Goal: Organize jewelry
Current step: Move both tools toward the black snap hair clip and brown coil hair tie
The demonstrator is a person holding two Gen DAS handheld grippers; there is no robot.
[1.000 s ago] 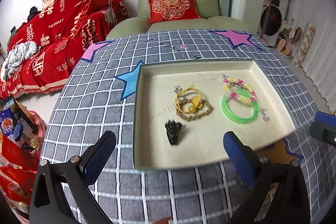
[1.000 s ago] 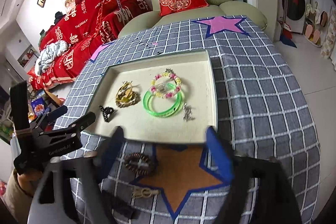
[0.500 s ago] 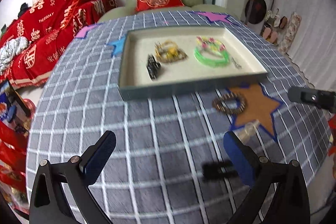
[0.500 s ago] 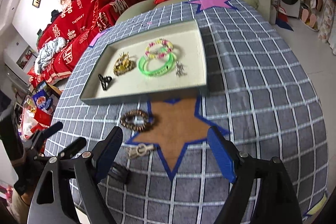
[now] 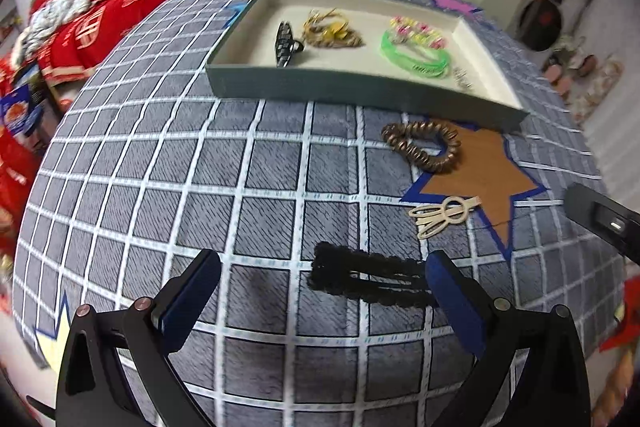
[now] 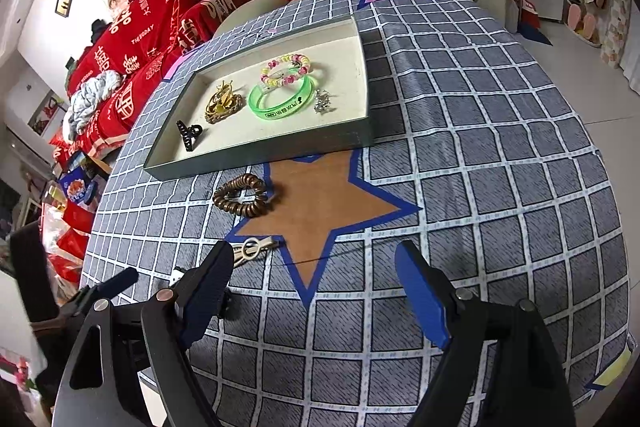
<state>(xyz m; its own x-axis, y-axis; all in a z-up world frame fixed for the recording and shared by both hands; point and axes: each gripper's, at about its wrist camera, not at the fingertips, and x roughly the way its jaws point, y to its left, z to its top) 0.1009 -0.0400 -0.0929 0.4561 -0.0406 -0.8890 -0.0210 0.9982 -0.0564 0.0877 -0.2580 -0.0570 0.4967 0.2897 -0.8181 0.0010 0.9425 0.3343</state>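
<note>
Three loose pieces wait outside the tray; the left claw is wide open and holds nothing; a black hair clip lies between its fingers, close to the right one; a brown coil tie and a pale clip sit further ahead; the right claw is wide open and empty too; next, I think, the left claw must drop and squeeze the black hair clip.
</note>
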